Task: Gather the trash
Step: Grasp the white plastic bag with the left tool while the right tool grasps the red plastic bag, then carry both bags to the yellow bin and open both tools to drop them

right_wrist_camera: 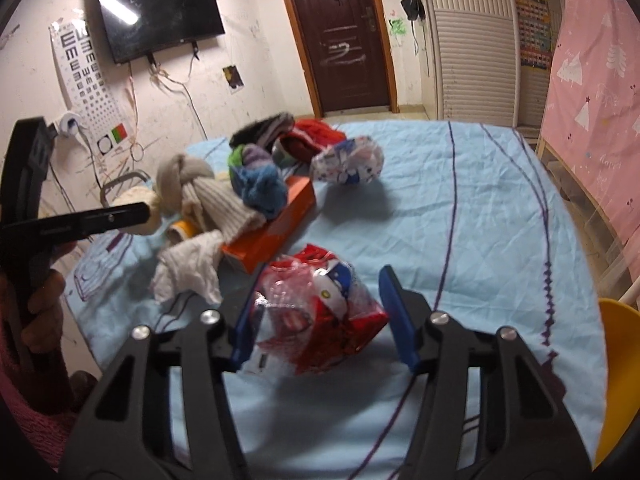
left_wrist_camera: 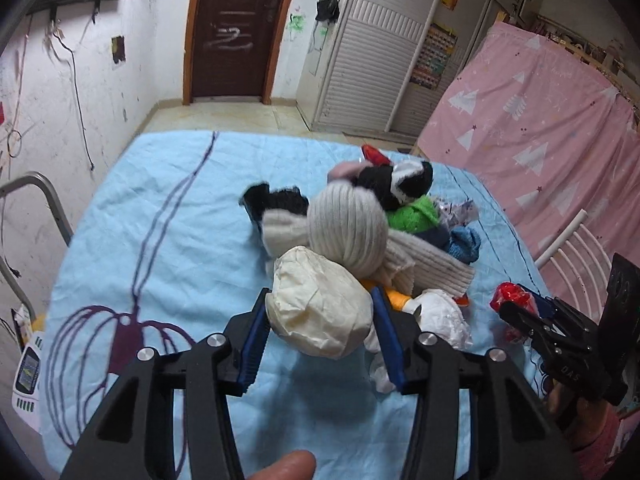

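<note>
**Both grippers closed around trash on a blue-sheeted bed**

Left gripper (left_wrist_camera: 320, 312) clamps a cream crumpled paper ball (left_wrist_camera: 318, 308), both blue pads pressed against its sides, at the near edge of a clothing heap. Right gripper (right_wrist_camera: 320, 312) straddles a red-and-white crumpled plastic wrapper (right_wrist_camera: 320, 312): the left pad touches it, while a gap shows at the right pad, so a firm grip cannot be confirmed.

Everything lies on a bed covered by a wrinkled light-blue sheet (right_wrist_camera: 480, 220) with purple line drawings. The heap holds a knotted grey ribbed scarf (left_wrist_camera: 348, 228), black, green and blue knitwear, an orange box (right_wrist_camera: 272, 232) and a white crumpled tissue (right_wrist_camera: 188, 268). Another crumpled printed wrapper (right_wrist_camera: 348, 160) lies apart, farther up the sheet.

Beyond the bed stand a dark brown door (right_wrist_camera: 344, 40), a white louvred wardrobe (right_wrist_camera: 472, 40) and a pink curtain (left_wrist_camera: 540, 120) with white trees. A wall-mounted television (right_wrist_camera: 160, 12) hangs beside an eye chart (right_wrist_camera: 88, 80) on a scuffed white wall.
</note>
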Tool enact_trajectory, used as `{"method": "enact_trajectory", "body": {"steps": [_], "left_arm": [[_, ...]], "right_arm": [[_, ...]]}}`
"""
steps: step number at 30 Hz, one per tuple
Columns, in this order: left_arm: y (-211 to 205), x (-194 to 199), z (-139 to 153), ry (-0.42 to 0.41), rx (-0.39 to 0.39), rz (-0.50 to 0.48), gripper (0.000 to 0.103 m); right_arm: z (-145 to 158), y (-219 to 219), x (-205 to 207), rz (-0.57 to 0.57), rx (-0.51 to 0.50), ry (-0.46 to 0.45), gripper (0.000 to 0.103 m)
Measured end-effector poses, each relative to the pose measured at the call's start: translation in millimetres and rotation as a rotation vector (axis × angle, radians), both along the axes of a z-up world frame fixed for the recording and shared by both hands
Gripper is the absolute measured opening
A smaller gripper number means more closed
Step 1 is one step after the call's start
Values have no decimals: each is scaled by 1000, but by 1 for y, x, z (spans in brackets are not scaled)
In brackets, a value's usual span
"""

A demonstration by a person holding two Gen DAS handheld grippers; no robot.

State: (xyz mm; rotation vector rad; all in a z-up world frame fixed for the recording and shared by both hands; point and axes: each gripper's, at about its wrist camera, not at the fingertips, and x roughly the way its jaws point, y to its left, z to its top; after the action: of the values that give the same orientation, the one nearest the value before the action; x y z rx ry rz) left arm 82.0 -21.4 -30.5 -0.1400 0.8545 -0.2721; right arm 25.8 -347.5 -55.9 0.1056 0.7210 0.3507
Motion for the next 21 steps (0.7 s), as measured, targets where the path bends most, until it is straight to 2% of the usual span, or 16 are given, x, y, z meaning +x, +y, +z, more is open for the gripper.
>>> {"method": "enact_trajectory", "body": {"steps": [7,11,21], "left_arm": [[-29,-11,43,-85,17,-53,41],[-70,-12,62,-125,31,-130,41],[-179,-22,83,-173,72,-317,41]], "right_arm": [[25,-31,-7,-61,-10,-67,54],[38,-60,-14,-122,-32,-109,54],[52,-144,-42,-287,-61,-169,54]]}}
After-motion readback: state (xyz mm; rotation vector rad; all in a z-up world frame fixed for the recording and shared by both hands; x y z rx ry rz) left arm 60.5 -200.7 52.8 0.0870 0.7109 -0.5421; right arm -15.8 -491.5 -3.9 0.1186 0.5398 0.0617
